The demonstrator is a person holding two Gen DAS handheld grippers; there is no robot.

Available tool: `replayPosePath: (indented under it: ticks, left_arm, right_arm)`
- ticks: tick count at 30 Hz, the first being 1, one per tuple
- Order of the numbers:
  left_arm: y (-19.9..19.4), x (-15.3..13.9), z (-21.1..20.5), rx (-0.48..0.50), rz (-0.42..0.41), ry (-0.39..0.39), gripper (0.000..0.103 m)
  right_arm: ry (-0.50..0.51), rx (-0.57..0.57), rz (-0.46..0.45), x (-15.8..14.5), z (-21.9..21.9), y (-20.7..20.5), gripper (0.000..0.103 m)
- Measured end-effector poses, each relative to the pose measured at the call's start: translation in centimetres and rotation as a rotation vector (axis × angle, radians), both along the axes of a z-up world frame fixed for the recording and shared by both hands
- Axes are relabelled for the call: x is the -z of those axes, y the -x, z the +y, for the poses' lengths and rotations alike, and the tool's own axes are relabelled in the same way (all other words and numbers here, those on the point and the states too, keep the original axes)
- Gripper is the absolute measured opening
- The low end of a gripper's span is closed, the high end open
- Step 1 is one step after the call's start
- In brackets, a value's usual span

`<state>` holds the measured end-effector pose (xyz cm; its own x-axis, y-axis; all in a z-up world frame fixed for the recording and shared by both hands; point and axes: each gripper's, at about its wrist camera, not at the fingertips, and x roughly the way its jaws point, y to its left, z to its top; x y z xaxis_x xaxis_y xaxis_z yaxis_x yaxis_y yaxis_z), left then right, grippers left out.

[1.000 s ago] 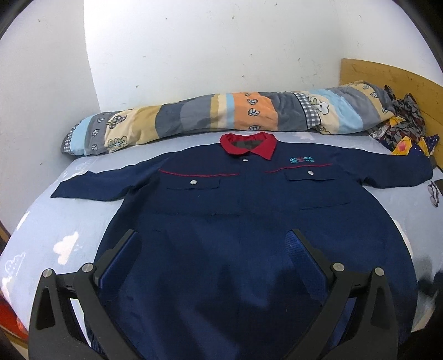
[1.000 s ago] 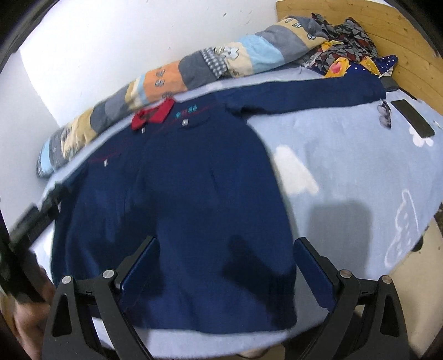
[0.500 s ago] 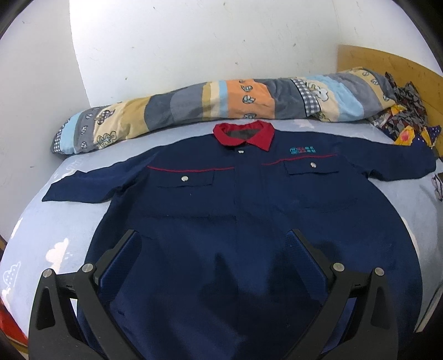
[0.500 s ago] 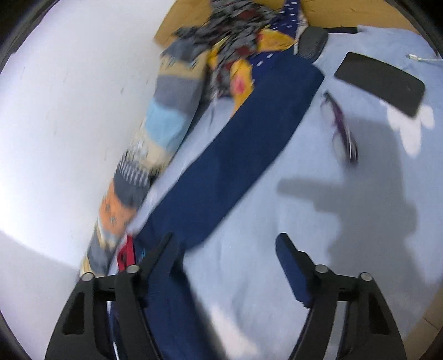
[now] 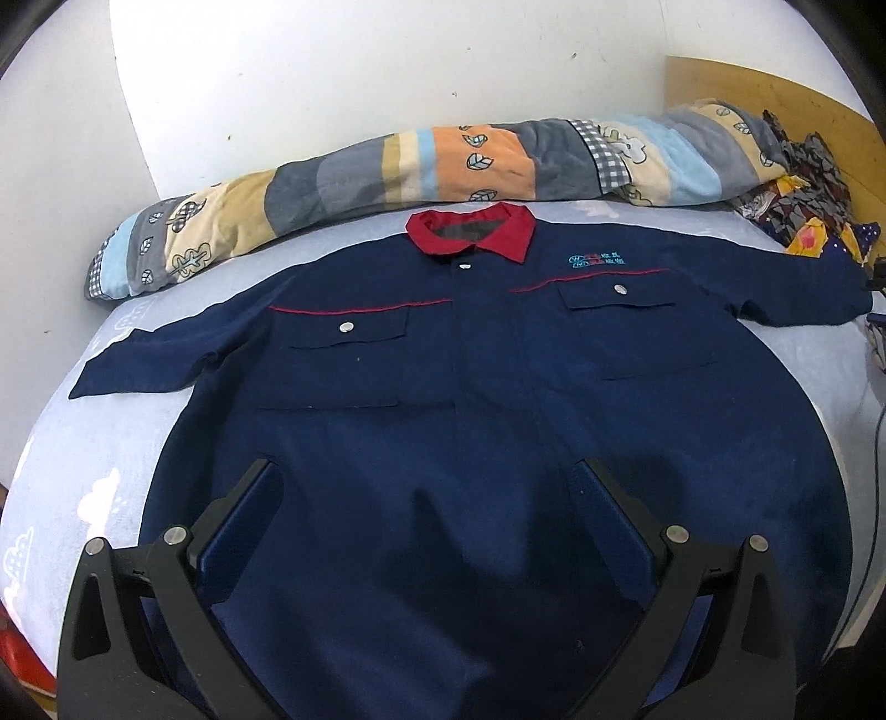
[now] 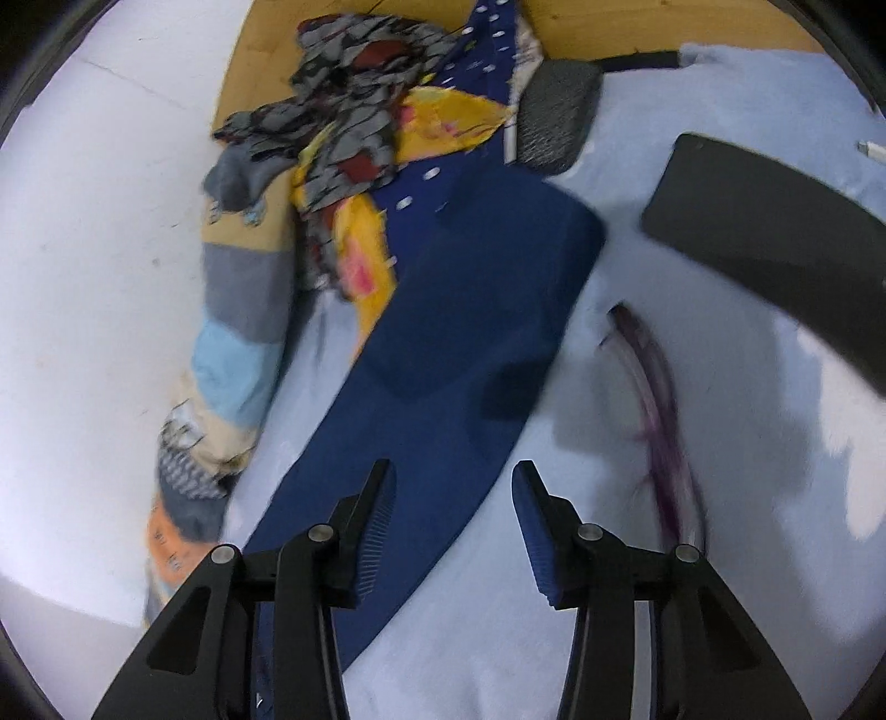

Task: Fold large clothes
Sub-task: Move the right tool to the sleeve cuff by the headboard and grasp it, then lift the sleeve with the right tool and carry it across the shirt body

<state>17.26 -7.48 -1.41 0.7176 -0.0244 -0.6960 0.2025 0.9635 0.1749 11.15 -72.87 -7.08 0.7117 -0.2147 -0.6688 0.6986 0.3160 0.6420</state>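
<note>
A navy work jacket (image 5: 470, 399) with a red collar (image 5: 470, 230) lies flat and face up on the light blue bed sheet (image 5: 77, 459), both sleeves spread out sideways. My left gripper (image 5: 426, 476) hovers open over the jacket's lower half with nothing between its fingers. In the right wrist view the jacket's sleeve (image 6: 443, 343) runs up the frame to its cuff. My right gripper (image 6: 451, 479) hangs over that sleeve; its jaws are closing, half apart, and the pads are not pressing on the cloth.
A rolled patchwork quilt (image 5: 443, 160) lies along the wall behind the collar. Patterned clothes (image 6: 376, 122) are heaped at the wooden headboard (image 6: 637, 22). Spectacles (image 6: 659, 410), a black tablet (image 6: 775, 255) and a grey pouch (image 6: 556, 116) lie on the sheet near the cuff.
My right gripper has swung from the jacket's hem across to the sleeve, rolling as it went, and its jaws have narrowed. The left gripper's view has crept slightly closer to the jacket.
</note>
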Motion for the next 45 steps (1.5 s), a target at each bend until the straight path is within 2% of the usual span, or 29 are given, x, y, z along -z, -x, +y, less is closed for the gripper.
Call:
replayPosePath:
  ticks: [4,9,13,14,15,17,18,23,28,33,40,45]
  left_arm:
    - [-0.4,0.4,0.1,-0.003,0.017,0.002,0.103]
    - [-0.7,0.6,0.0,-0.003,0.026,0.000,0.103]
    - [-0.9,0.9,0.0,-0.003,0.042,0.009,0.103]
    - [-1.0,1.1,0.0,-0.003,0.046,0.009,0.103]
    - [-1.0,1.2,-0.1,-0.003,0.049,0.007,0.103]
    - [-1.1,1.4,-0.1,-0.004,0.056,0.006,0.103]
    - [-1.1,1.4,-0.1,-0.004,0.059,0.006,0.103]
    - [-1.0,1.5,-0.1,-0.006,0.061,0.010,0.103]
    - [-0.6,1.0,0.2,-0.009,0.043,0.019,0.103]
    - [-0.3,0.2,1.0,-0.020,0.021,0.035,0.103]
    - [0.0,-0.8,2.6,-0.046,-0.006,0.051,0.103]
    - [0.2,-1.7,4.6,-0.072,-0.020,0.084,0.103]
  right_arm:
    - [-0.007,0.062,0.038,1.4,-1.6,-0.2,0.048]
    - [0.053,0.078,0.054,1.6,-3.6,-1.7,0.048]
    - [0.038,0.097,0.080,2.6,-5.8,-3.0,0.046]
    - [0.038,0.086,0.081,2.9,-6.1,-3.3,0.043]
    - [0.044,0.072,0.088,3.1,-6.5,-3.7,0.028]
    - [0.065,0.037,0.091,3.0,-6.6,-4.1,0.013]
    - [0.089,0.036,0.084,2.7,-6.4,-4.0,0.010]
    - [0.216,-0.007,0.040,-0.9,-4.0,-3.8,0.005]
    - [0.255,-0.030,-0.022,-5.4,-2.1,-3.4,0.005]
    - [0.311,-0.073,-0.036,-10.1,0.2,-3.7,0.005]
    - [0.370,-0.142,-0.089,-16.8,5.4,-4.7,0.005]
    - [0.431,-0.207,-0.121,-22.0,10.8,-5.8,0.005]
